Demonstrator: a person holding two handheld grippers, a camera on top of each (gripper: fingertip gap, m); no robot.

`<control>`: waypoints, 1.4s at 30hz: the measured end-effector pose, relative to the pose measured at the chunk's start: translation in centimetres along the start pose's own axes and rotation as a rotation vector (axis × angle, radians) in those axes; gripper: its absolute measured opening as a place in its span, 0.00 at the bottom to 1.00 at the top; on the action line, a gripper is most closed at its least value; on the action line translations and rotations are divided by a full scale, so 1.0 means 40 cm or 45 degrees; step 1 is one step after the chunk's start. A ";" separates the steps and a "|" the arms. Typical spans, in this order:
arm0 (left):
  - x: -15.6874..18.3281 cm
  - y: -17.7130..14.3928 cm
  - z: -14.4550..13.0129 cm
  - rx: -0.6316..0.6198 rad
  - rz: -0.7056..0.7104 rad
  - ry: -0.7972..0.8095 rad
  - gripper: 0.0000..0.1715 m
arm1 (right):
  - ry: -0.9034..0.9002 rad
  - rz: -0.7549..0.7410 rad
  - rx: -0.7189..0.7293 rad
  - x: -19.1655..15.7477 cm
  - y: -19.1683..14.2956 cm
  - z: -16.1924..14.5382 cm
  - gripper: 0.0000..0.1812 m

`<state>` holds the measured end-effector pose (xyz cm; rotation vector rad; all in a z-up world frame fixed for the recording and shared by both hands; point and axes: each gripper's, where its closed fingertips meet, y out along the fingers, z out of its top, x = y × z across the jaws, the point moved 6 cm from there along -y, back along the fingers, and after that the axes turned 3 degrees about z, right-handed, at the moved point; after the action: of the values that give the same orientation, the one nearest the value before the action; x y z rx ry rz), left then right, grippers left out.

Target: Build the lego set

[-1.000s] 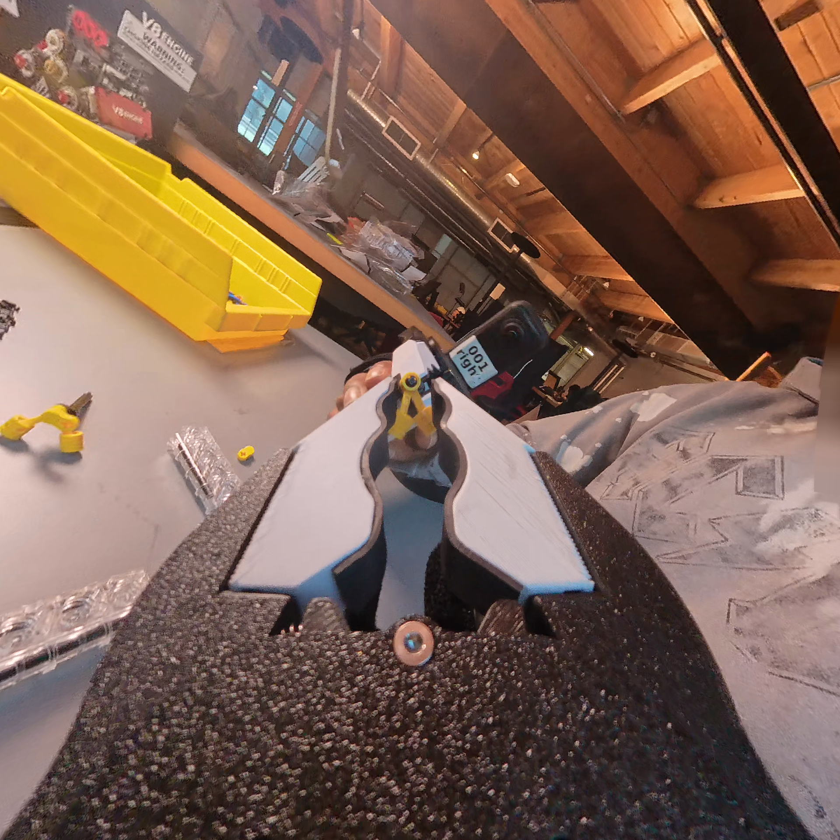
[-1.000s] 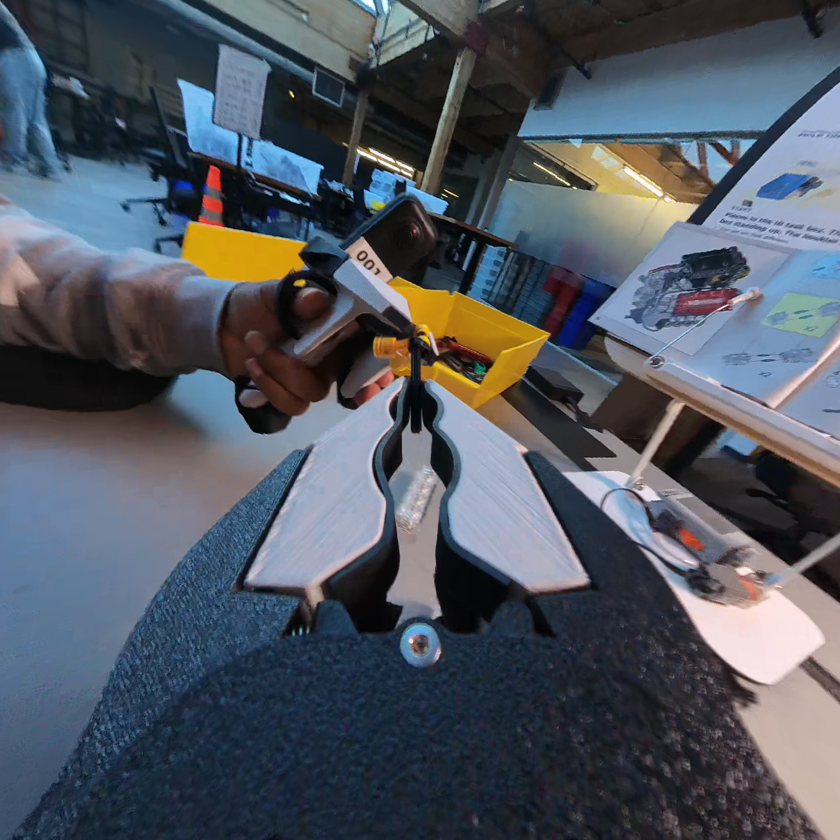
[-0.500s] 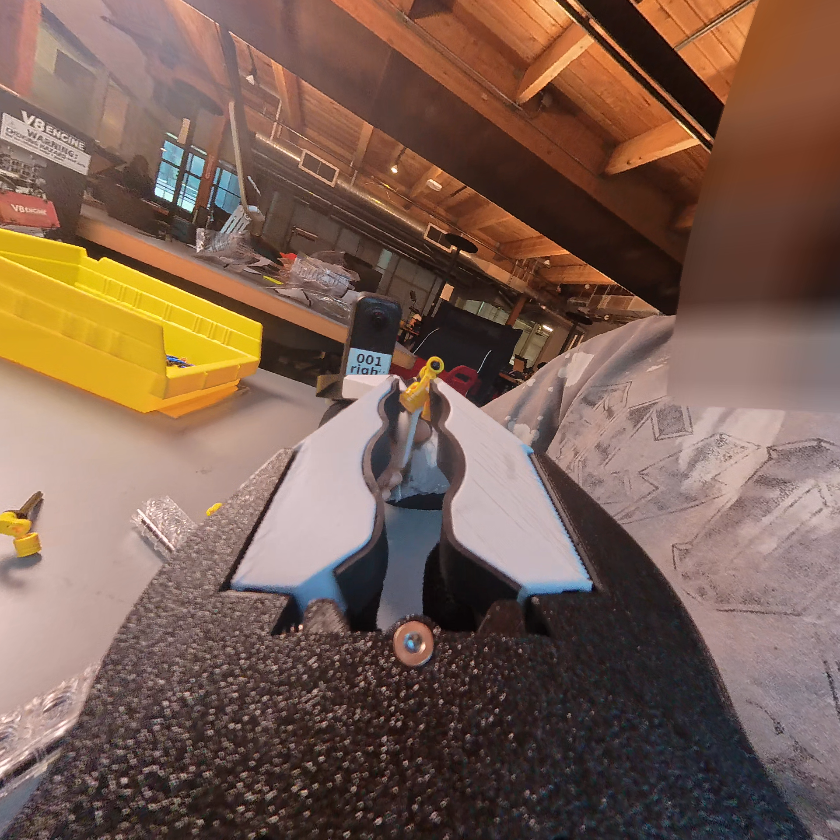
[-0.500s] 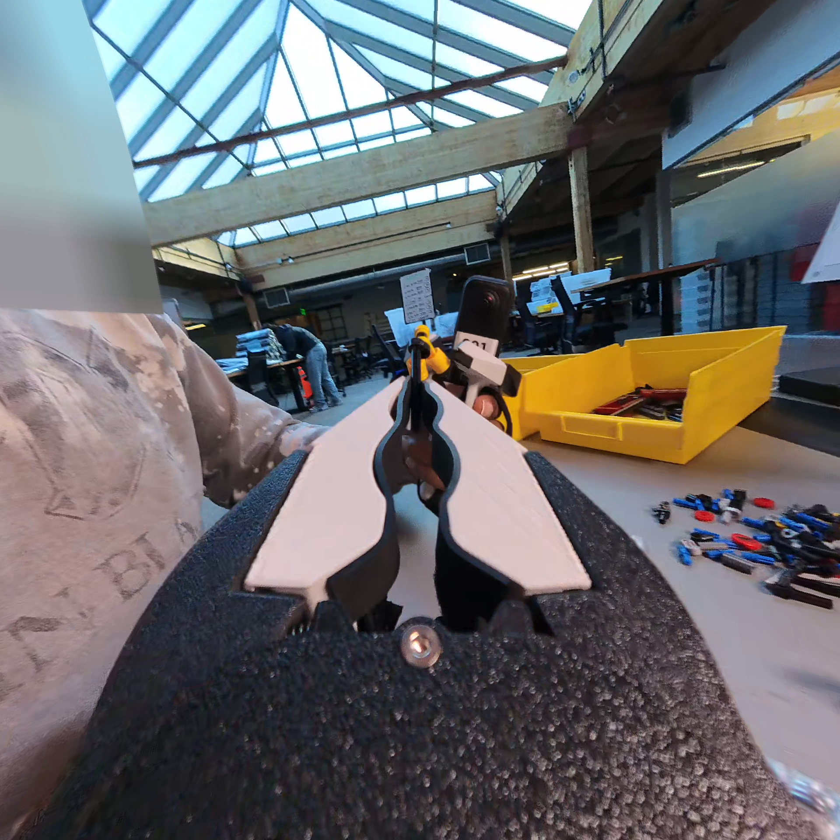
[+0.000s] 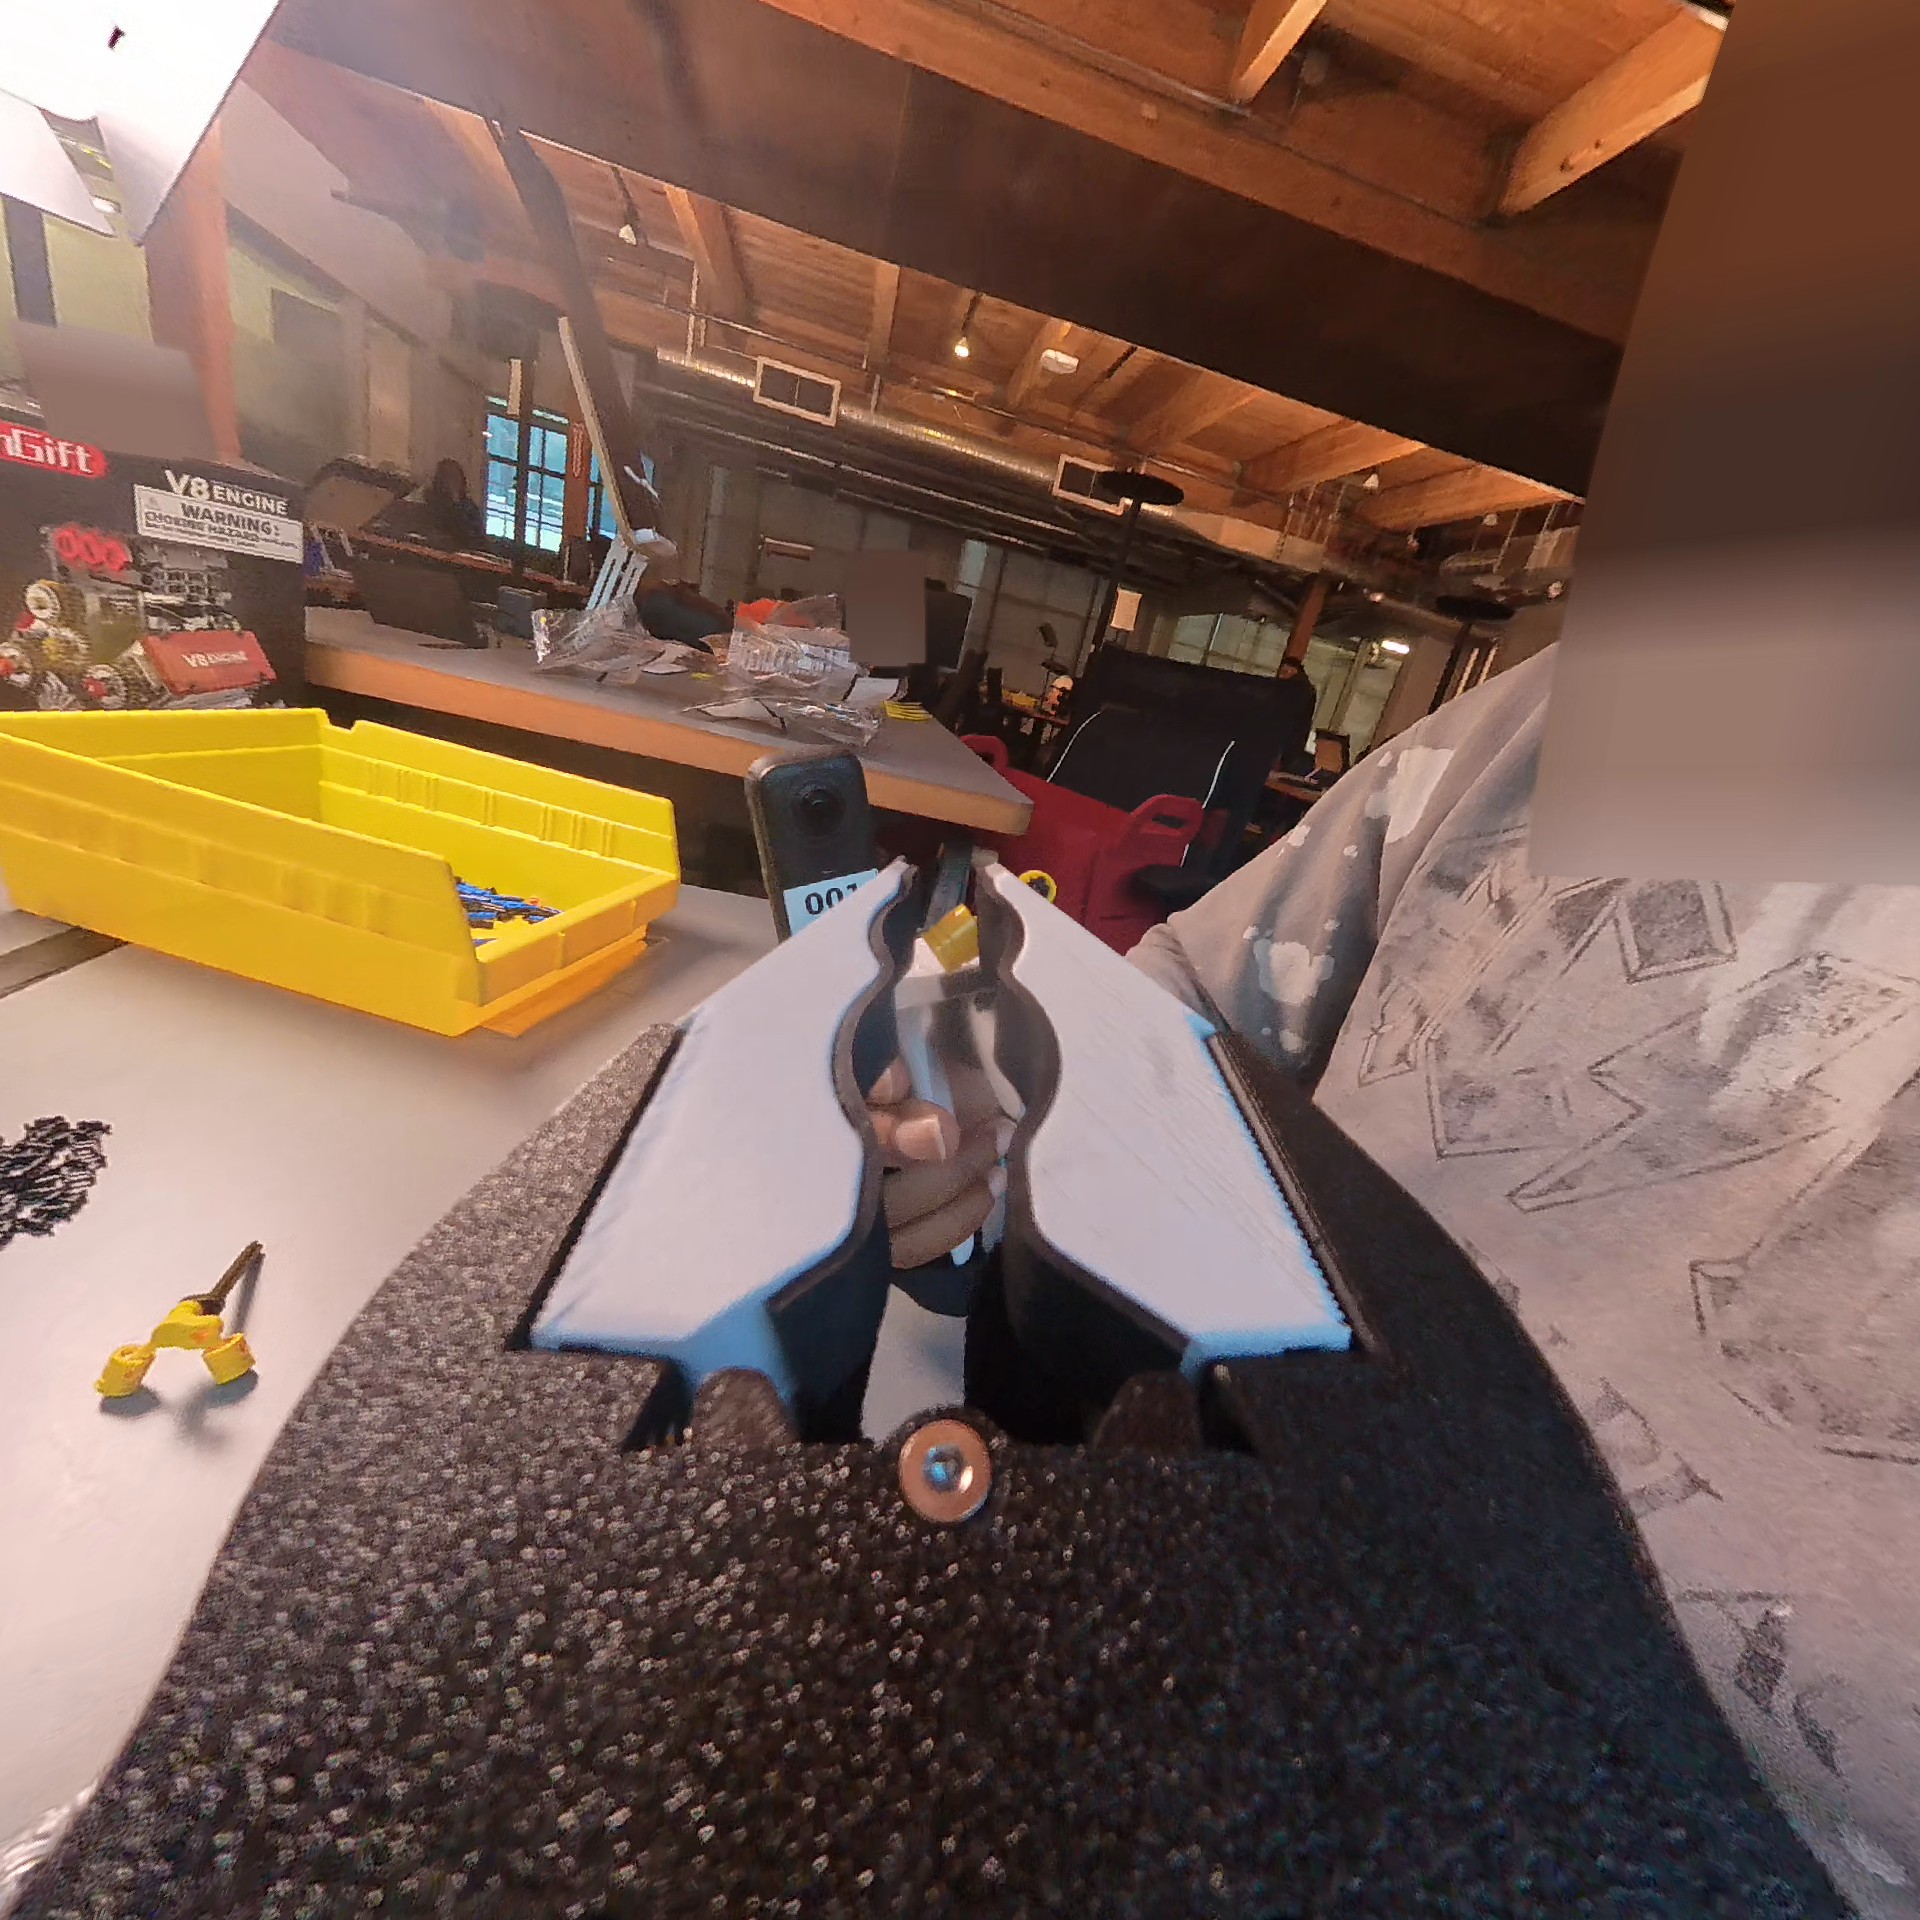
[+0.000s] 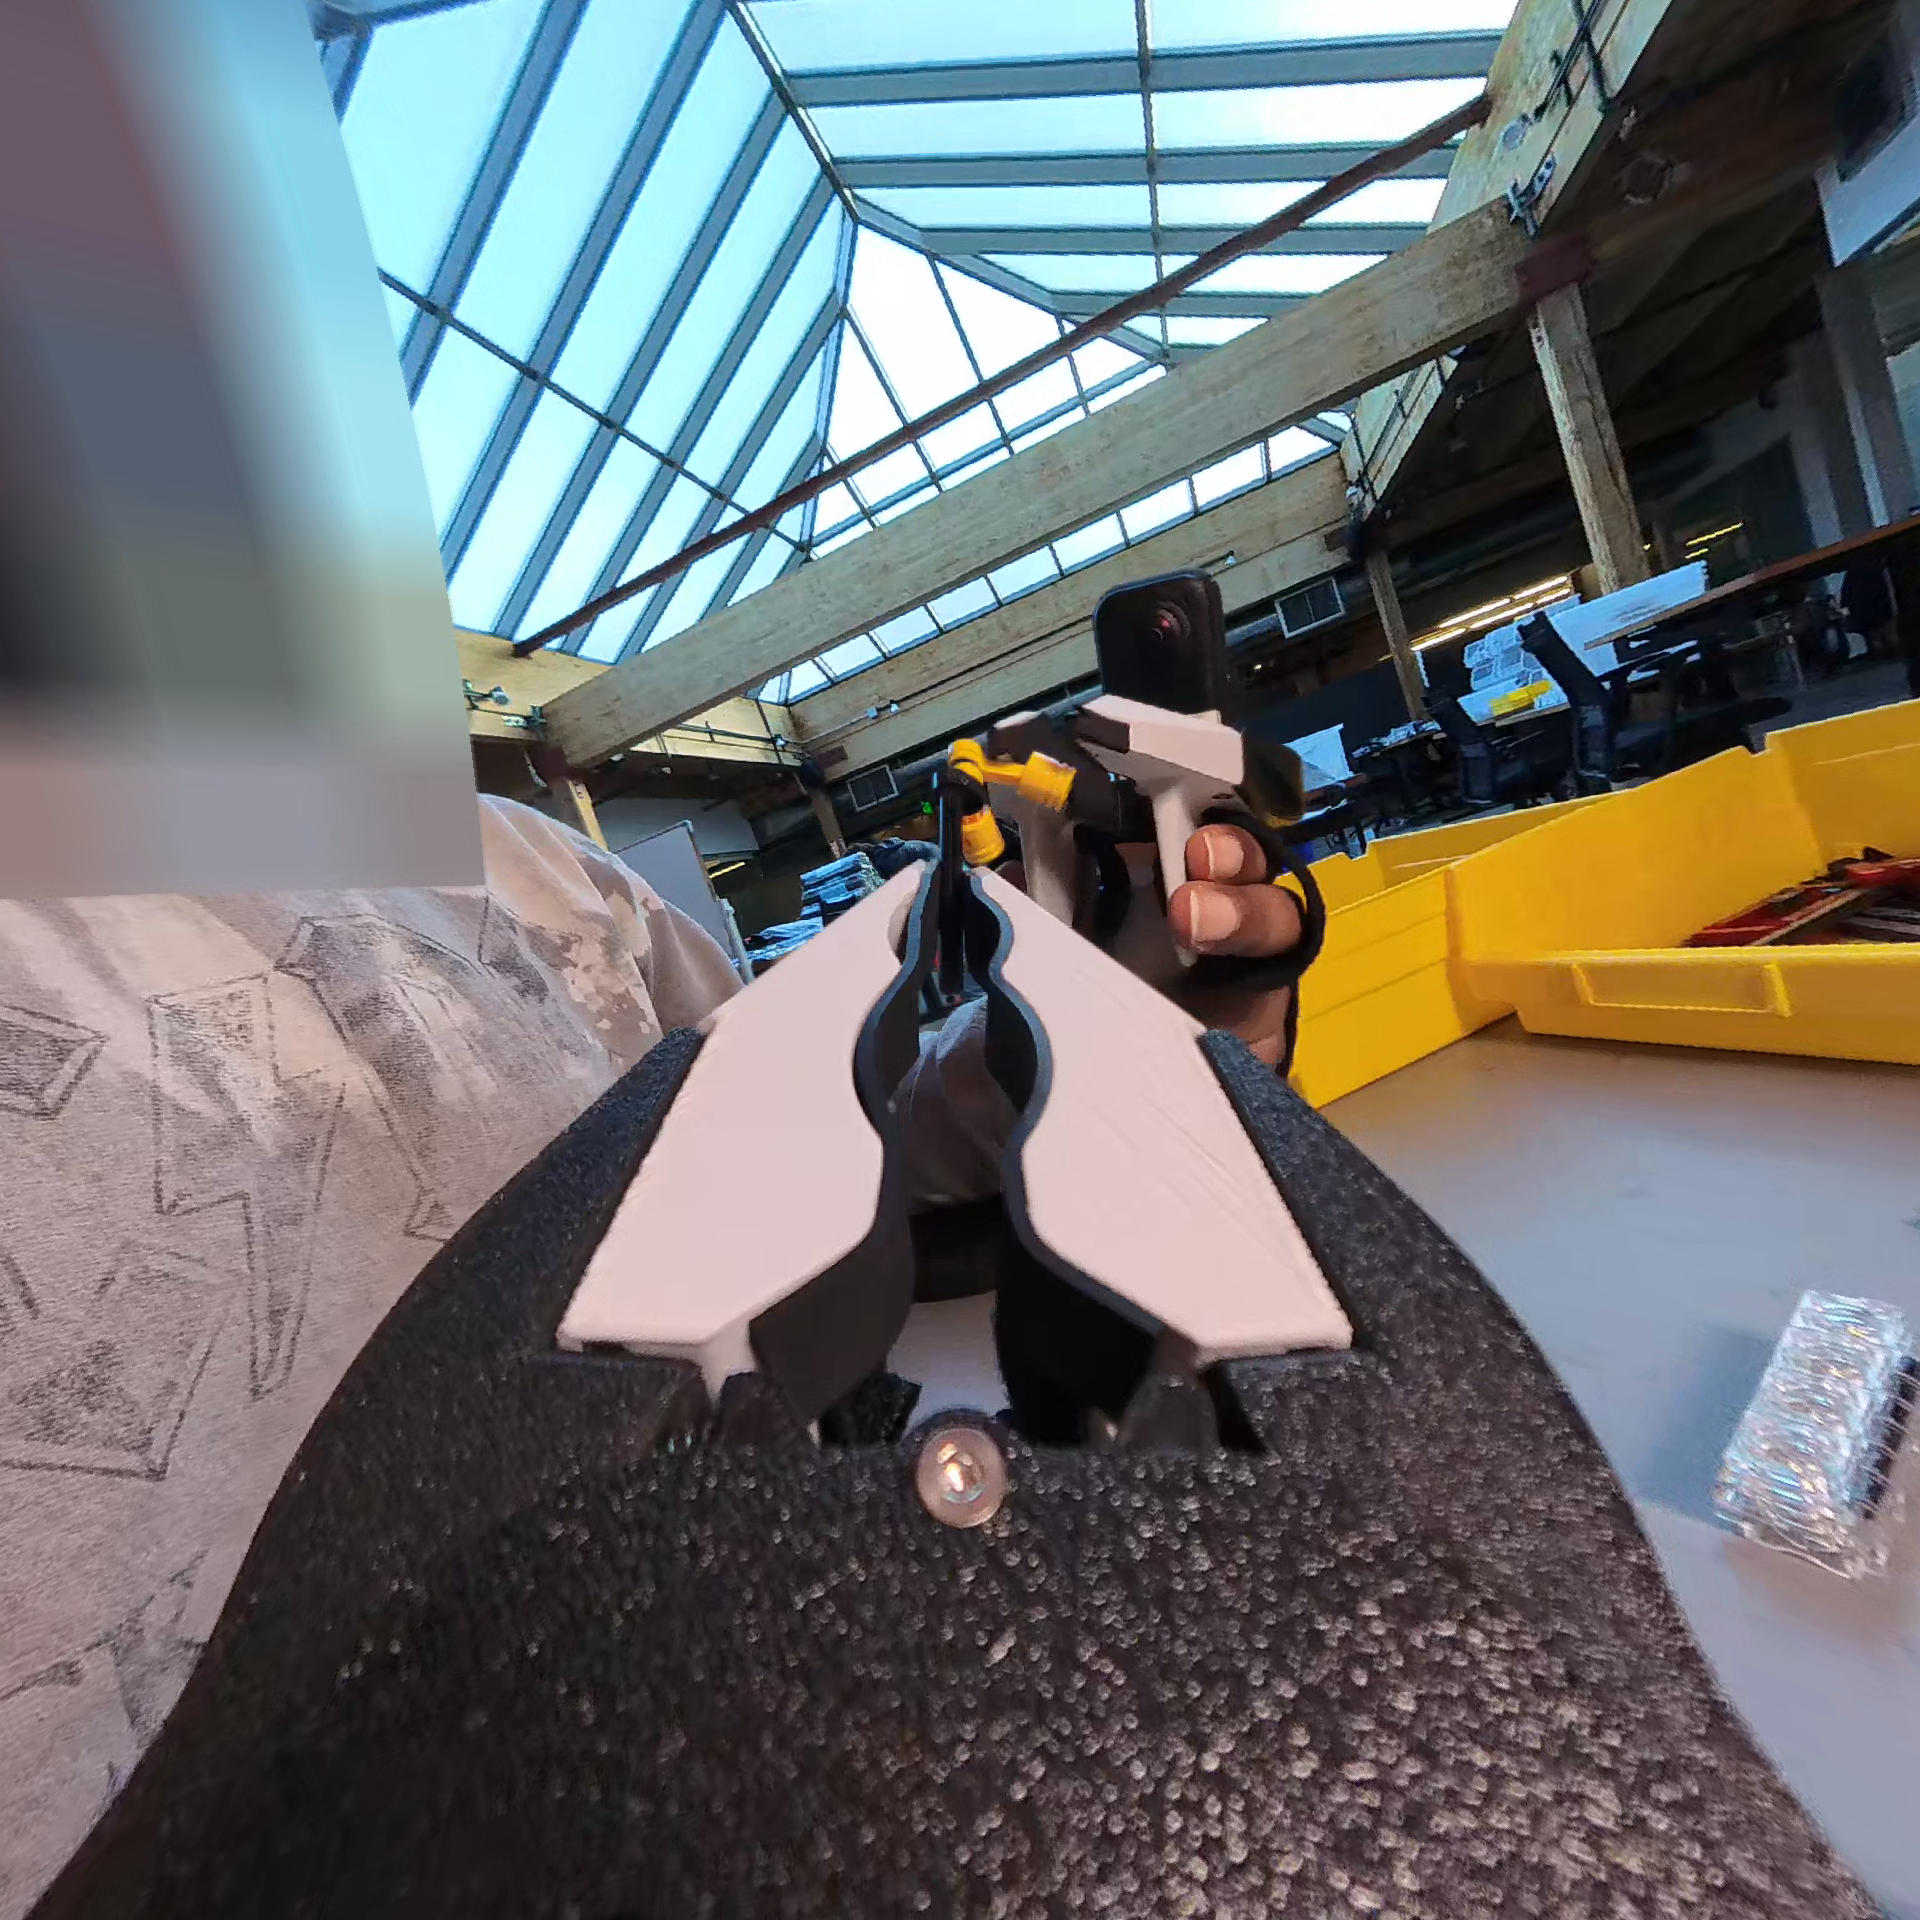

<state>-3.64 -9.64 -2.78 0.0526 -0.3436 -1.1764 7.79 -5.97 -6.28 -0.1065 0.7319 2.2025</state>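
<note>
My left gripper (image 5: 943, 883) is shut on a small yellow connector (image 5: 951, 928), held up above the grey table (image 5: 312, 1122). A black axle (image 5: 951, 868) stands out of the connector at the fingertips. My right gripper (image 6: 951, 883) is shut on that black axle (image 6: 951, 873), with the yellow connector (image 6: 1003, 781) at its top. In the right wrist view the left gripper (image 6: 1039, 753) pinches the connector's other end, with a hand (image 6: 1226, 904) on its trigger. In the left wrist view the right gripper's camera (image 5: 810, 821) stands just behind the tips. Both grippers meet on the one small assembly.
Yellow bins (image 5: 312, 831) with small parts stand at the back left, also in the right wrist view (image 6: 1662, 935). A second yellow piece with an axle (image 5: 177, 1340) and a heap of black parts (image 5: 42, 1174) lie on the table. A clear plastic packet (image 6: 1818, 1434) lies at right. The person's grey sleeve (image 5: 1558, 1143) is close by. Only a small space, under 4 cm, lies between the two pairs of fingers.
Both grippers have stayed shut on the yellow-and-black assembly and turned together. The right wrist view has tilted up toward the skylight; the left wrist view has levelled out, bringing more of the table and bins into view.
</note>
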 end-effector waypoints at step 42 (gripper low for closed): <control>-0.190 -0.018 -0.300 -0.934 0.695 0.259 0.06 | -0.353 -0.355 0.202 0.029 -0.202 0.203 0.02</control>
<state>-3.36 -4.66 -16.08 -0.5281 0.2586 -0.6873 14.03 3.34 -3.67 0.1654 0.6871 1.8402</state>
